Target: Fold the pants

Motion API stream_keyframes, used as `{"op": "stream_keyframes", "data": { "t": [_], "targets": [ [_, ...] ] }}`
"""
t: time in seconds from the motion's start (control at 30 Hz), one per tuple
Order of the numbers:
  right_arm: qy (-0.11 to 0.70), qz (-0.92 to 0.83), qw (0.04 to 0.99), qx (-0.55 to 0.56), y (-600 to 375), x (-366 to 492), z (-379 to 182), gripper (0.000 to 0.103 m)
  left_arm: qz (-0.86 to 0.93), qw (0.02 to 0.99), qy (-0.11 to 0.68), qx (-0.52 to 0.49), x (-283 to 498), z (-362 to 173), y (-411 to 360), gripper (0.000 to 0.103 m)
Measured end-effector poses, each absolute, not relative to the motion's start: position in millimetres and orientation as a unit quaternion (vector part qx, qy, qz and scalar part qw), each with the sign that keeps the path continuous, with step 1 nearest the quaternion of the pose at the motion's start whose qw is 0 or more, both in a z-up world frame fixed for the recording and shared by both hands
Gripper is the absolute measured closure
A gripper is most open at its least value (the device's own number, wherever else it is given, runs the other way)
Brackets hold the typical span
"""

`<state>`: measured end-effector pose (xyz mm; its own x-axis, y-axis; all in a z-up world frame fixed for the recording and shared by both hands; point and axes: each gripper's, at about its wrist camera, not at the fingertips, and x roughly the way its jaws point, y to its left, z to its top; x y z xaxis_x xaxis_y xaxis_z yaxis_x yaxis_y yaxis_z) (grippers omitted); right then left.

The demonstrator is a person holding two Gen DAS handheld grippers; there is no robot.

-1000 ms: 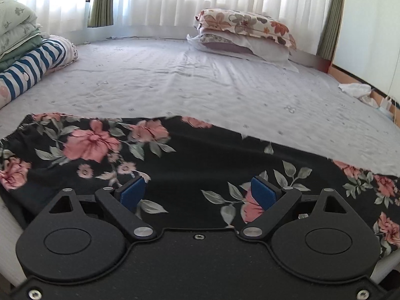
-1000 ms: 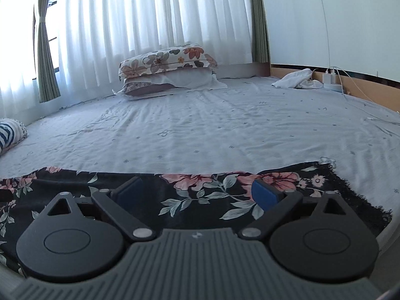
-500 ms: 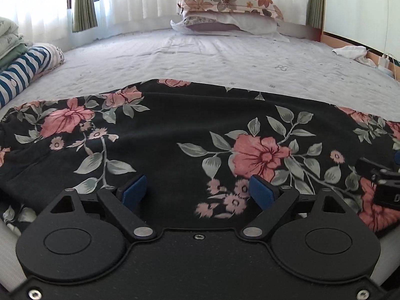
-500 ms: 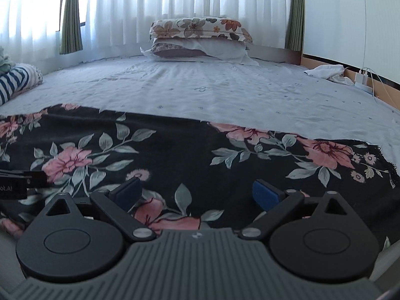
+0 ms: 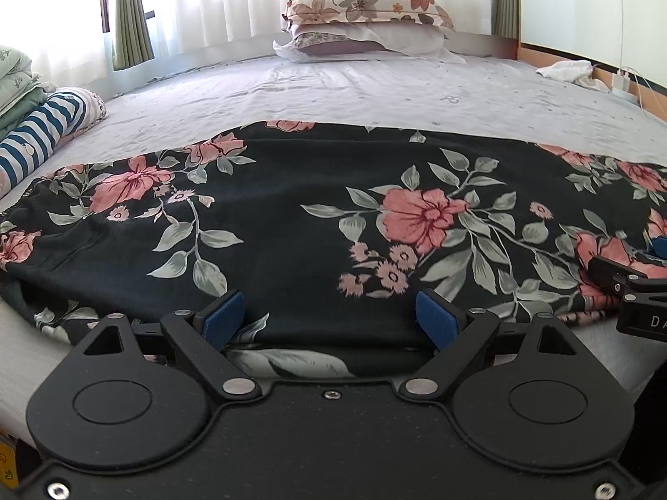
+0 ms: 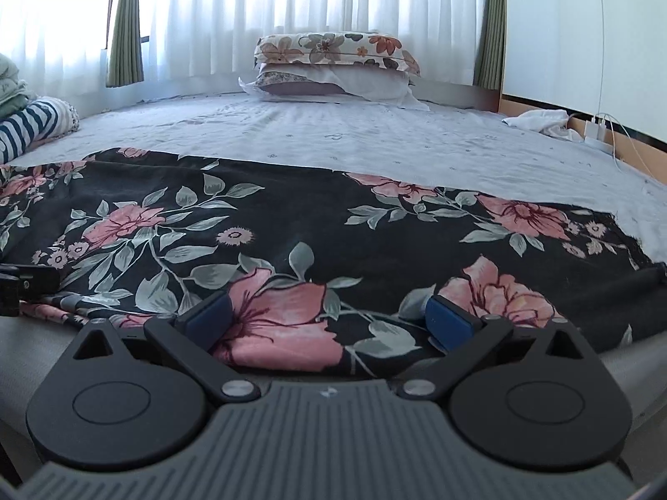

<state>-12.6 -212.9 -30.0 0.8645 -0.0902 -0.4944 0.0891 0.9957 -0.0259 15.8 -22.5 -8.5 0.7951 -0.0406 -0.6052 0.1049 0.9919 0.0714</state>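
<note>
Reaching for the near hem is the step in hand, as we judge it: both tools sit low at the bed's front edge with the pants [image 5: 292, 216] spread flat across the bed [image 5: 375, 91] in front of us.

Nearest, the left hand-held gripper [image 5: 331, 321] has its blue pads wide apart, straddling the near edge of the dark floral cloth without pinching it. The right hand-held gripper [image 6: 329, 321] is likewise spread wide over the near edge, its pads either side of a large pink flower, nothing clamped. Its black finger shows at the right border of the left view, so the two tools are side by side along the same hem.

To do this well, we should slide one pad under the edge, not just press on top, and catch every layer, since we cannot tell how many lie at that hem. We should close both at matching points so the fold line runs straight.

Further out, the far edge of the pants lies on open sheet, which is where the lifted hem would likely be carried. Beyond, stacked pillows [image 5: 367, 21] sit by the curtains, and a striped bundle [image 5: 41, 133] lies at the left, well clear of the work.
</note>
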Motion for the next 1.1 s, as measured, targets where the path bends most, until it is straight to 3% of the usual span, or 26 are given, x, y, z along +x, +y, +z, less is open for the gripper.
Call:
{"op": "stream_keyframes", "data": {
  "t": [0.37,0.63,0.83,1.1],
  "targets": [
    [0.263,-0.029,0.964,-0.003,-220.1,-17.4,-26.5,0.000,-0.055,0.939,0.338,0.034,-3.1,5.0,-13.3,0.014],
    [0.227,-0.107,0.963,0.102,-276.6,-44.7,-4.7,0.000,-0.096,0.954,0.282,0.043,9.8,32.1,-49.2,0.014],
    [0.215,-0.230,0.937,0.150,-339.7,-64.1,-9.5,0.000,-0.117,0.946,0.299,0.048,24.5,20.6,-81.3,0.014],
    [0.192,-0.256,0.921,0.223,-384.8,-65.7,-21.4,0.000,-0.117,0.936,0.324,0.071,24.2,-4.2,-95.3,0.014]
  ]
}}
